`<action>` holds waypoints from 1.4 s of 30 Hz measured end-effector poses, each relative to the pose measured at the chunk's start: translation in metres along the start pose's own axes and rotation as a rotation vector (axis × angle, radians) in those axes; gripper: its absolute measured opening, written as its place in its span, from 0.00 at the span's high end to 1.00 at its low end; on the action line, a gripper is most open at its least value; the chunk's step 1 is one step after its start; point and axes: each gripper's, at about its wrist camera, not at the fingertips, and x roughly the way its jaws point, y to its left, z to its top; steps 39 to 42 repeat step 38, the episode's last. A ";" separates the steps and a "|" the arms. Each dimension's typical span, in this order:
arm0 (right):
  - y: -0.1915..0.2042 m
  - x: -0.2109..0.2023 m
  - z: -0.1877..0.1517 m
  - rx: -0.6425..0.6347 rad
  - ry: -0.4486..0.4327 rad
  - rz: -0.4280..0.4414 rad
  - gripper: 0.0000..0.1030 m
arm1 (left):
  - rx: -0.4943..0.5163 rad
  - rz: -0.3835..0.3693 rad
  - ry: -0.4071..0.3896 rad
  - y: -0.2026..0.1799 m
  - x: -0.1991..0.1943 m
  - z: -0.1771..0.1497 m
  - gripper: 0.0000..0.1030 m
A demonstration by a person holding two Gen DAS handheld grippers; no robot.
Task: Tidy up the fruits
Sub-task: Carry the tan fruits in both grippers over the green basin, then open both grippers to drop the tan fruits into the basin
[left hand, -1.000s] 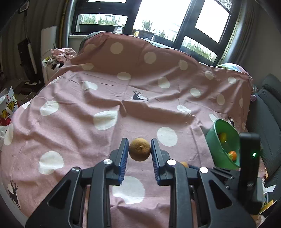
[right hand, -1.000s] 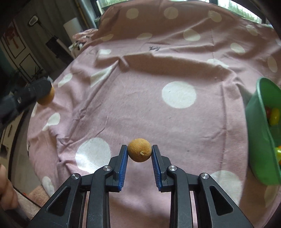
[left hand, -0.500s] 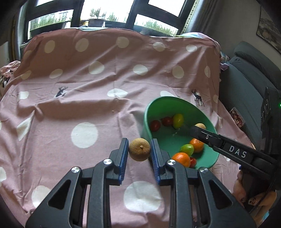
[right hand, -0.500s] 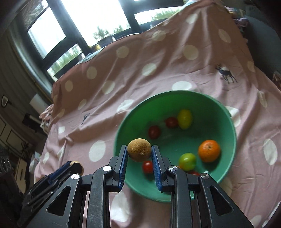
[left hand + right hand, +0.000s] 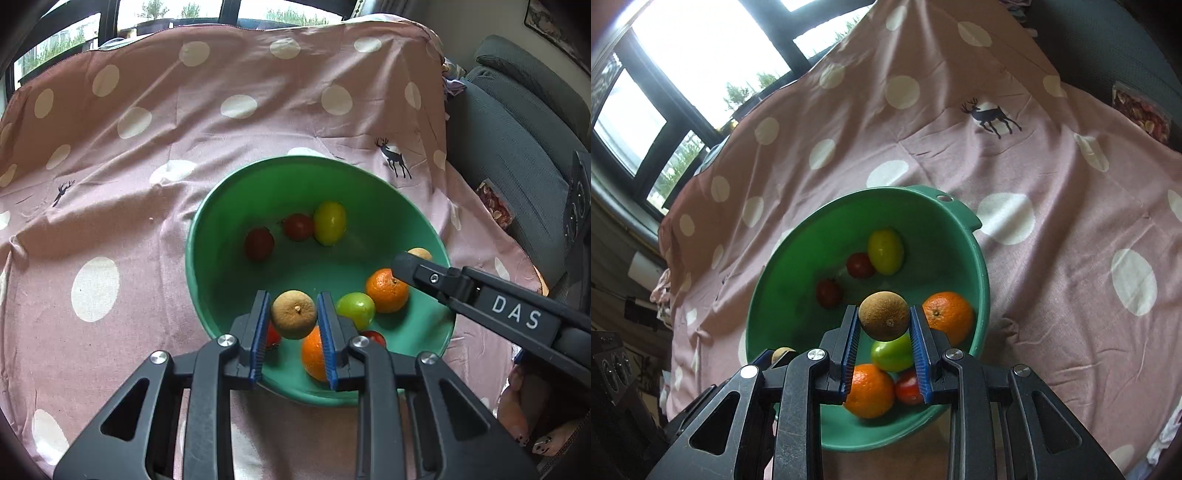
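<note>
A green bowl (image 5: 236, 192) (image 5: 975, 258) sits on the pink dotted cloth. It holds two oranges (image 5: 386, 290), red tomatoes (image 5: 259, 243), a green fruit (image 5: 355, 309) and a yellow-green fruit (image 5: 329, 222). My left gripper (image 5: 293, 314) is shut on a brown fruit (image 5: 294, 313) above the bowl's near side. My right gripper (image 5: 882, 321) is shut on a second brown fruit (image 5: 883, 320) above the bowl's inside. The right gripper also shows in the left wrist view (image 5: 417, 264), reaching in from the right with its fruit (image 5: 420, 254) at its tip.
The pink cloth (image 5: 110, 229) with white dots covers a raised surface. A dark grey sofa (image 5: 517, 122) stands at the right. Windows (image 5: 701, 48) lie behind. A packet of dried petals (image 5: 1141, 110) lies by the sofa.
Both grippers have moved from over the cloth to over the green bowl, each still holding its brown fruit. The bowl now fills the middle of both views.
</note>
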 end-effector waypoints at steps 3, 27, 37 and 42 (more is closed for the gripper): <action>-0.001 0.003 0.000 0.005 0.008 -0.017 0.72 | 0.019 0.031 -0.008 -0.004 0.002 0.000 0.75; 0.006 -0.026 0.003 -0.019 -0.092 -0.016 0.29 | 0.024 0.082 -0.130 -0.012 -0.049 0.005 0.04; 0.007 -0.034 0.003 -0.021 -0.118 -0.027 0.25 | 0.016 0.057 -0.154 -0.010 -0.063 0.002 0.02; 0.007 -0.034 0.004 -0.021 -0.118 -0.027 0.25 | 0.015 0.057 -0.155 -0.010 -0.064 0.001 0.02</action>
